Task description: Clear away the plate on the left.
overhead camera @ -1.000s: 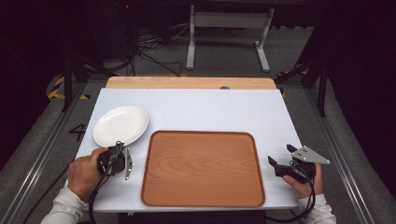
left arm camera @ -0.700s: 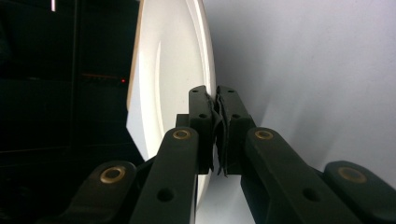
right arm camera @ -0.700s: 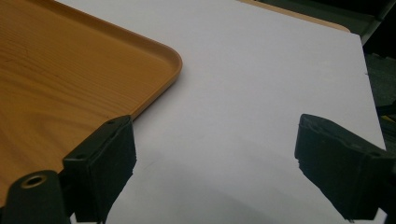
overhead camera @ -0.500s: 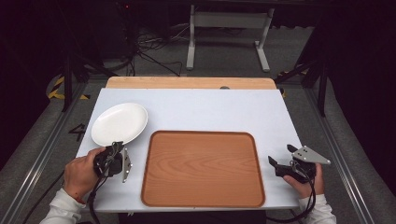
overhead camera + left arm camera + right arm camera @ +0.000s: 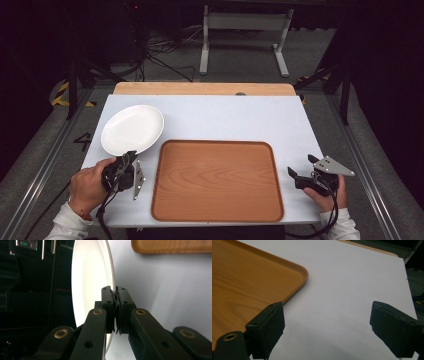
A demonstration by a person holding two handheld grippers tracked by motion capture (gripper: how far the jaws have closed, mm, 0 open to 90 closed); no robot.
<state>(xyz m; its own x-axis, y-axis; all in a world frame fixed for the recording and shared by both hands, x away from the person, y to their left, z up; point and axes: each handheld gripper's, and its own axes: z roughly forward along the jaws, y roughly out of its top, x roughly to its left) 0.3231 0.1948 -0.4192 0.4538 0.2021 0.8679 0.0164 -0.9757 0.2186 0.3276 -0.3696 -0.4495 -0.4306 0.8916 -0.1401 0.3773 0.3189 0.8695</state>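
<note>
A white plate (image 5: 132, 129) is at the table's left, tilted with its near rim raised. My left gripper (image 5: 127, 158) is shut on that near rim. In the left gripper view the black jaws (image 5: 116, 293) pinch the thin edge of the plate (image 5: 90, 277), which stands on edge in the picture. A wooden tray (image 5: 217, 180) lies in the middle of the table, to the right of the plate. My right gripper (image 5: 303, 173) rests at the tray's right, open, with nothing between its jaws (image 5: 327, 322). A rounded corner of the tray (image 5: 242, 277) lies just left of them.
The white table top (image 5: 225, 117) has bare room behind the tray and on its right. A wooden strip (image 5: 205, 88) runs along the far edge. Beyond it are a dark floor, cables and a metal stand (image 5: 242, 22).
My left gripper has risen a little with the plate's rim in it, so the plate now tilts and sits slightly to the right. The right gripper has kept still.
</note>
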